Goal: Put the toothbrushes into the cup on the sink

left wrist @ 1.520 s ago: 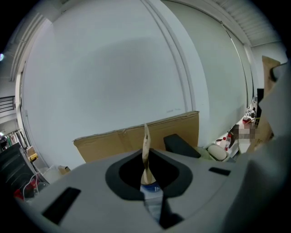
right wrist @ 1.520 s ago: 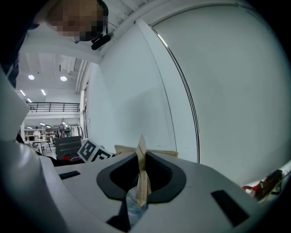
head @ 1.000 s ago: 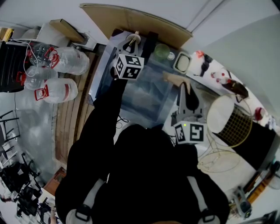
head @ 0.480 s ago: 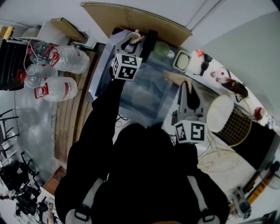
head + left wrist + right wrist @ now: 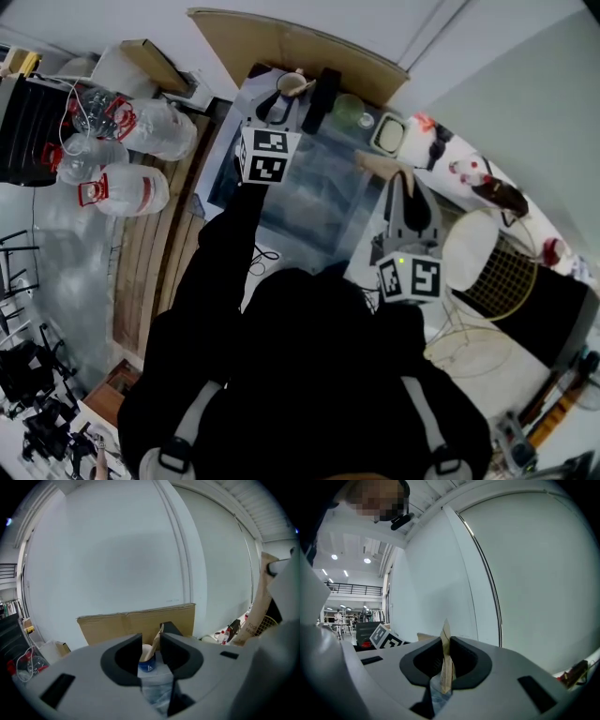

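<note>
Toothbrushes, two in view. The first toothbrush point(image 5: 151, 649), tan and flat-handled, stands tilted in the round blue cup with a white inside point(image 5: 146, 662), its top end leaning over the rim to the right. The cup sits at the far left corner of the metal sink point(image 5: 309, 202), just in front of a brown cardboard sheet point(image 5: 281, 47) that leans on the white wall. The left gripper point(image 5: 150, 639) points at the cup from close by. Its jaws have just opened and stand wide apart with nothing pressed between the pads; cup and brush show through the gap, beyond the tips. The second toothbrush point(image 5: 446, 667), tan and in a flat paper sleeve, is clamped upright between the jaws of the right gripper point(image 5: 401, 183), with the sleeve end sticking out past the tips. The right gripper is at the sink's right edge, well apart from the cup. Beyond that edge stands a white round wire basket point(image 5: 502, 267). On the floor past the sink's left edge lie clear plastic water jugs with red handles point(image 5: 141, 127).
</note>
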Motion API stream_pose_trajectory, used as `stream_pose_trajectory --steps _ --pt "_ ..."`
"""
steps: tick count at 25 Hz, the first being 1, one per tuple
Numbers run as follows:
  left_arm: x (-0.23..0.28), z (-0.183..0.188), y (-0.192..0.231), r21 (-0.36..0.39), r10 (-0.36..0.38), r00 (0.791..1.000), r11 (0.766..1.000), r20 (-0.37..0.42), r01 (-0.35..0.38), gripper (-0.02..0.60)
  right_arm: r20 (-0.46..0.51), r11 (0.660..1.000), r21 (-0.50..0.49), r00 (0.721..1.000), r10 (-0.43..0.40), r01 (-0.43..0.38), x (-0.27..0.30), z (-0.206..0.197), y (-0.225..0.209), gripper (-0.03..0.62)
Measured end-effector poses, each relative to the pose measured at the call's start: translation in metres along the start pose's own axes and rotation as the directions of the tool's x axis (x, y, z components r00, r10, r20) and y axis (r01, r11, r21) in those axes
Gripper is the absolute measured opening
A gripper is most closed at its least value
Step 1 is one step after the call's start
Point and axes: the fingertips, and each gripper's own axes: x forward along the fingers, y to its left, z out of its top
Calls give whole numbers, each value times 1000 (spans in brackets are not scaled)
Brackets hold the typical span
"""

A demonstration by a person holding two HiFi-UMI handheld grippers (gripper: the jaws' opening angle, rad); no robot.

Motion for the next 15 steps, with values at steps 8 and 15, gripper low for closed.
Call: stream_pose_trajectory --steps 8,15 --pt "-60 10 3 -20 47 998 999 47 -46 50 43 1000 -13 999 15 -14 1 19 6 44" --pt "-106 11 -3 -92 77 992 993 101 -68 2 96 1000 -20 995 22 -20 20 38 5 44"
